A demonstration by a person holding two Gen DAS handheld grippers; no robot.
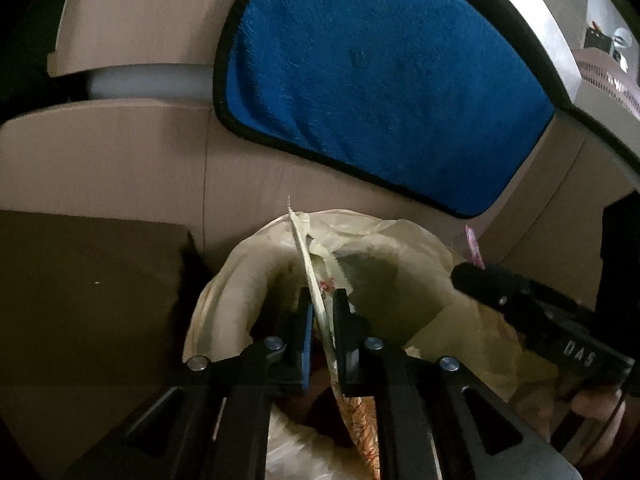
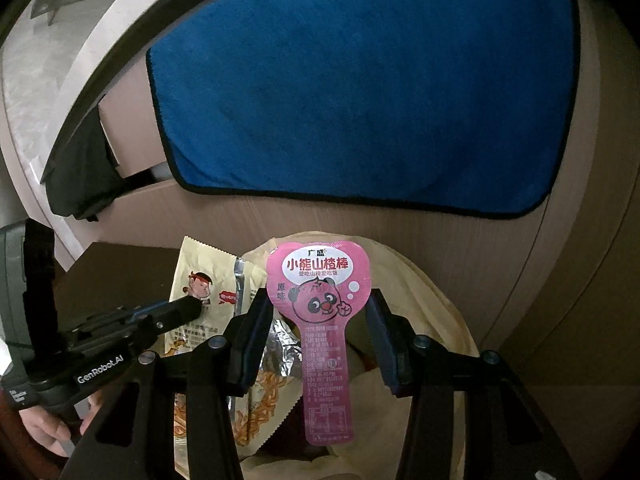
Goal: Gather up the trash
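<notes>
Wooden cabinet front (image 2: 360,224) straight ahead, with a blue towel (image 2: 360,100) draped over it.

Leftmost, the left gripper (image 1: 322,300): jaws slightly apart, with a snack wrapper (image 1: 304,248) standing edge-on between them. Shows a sliver of gap on the blue pad's side, so looks loose rather than pinched. Long axis of that wrapper running from above the fingertips down past them, lower end already inside the mouth of a beige bag (image 1: 248,268).

Bag mouth gaping directly beneath and just ahead of both pairs of fingertips, equally near to each.

Further right, the right gripper (image 2: 318,300): jaws wide but closed on a pink wrapper (image 2: 320,280), clamped across its broad heart-shaped head. Holds it upright, narrow tail pointing straight down over the bag.

Probably calls for nothing but letting go: both wrappers hang lengthwise above the opening, with no sideways travel needed. Main risk is the snack wrapper's tall top tipping outward over the rim.
</notes>
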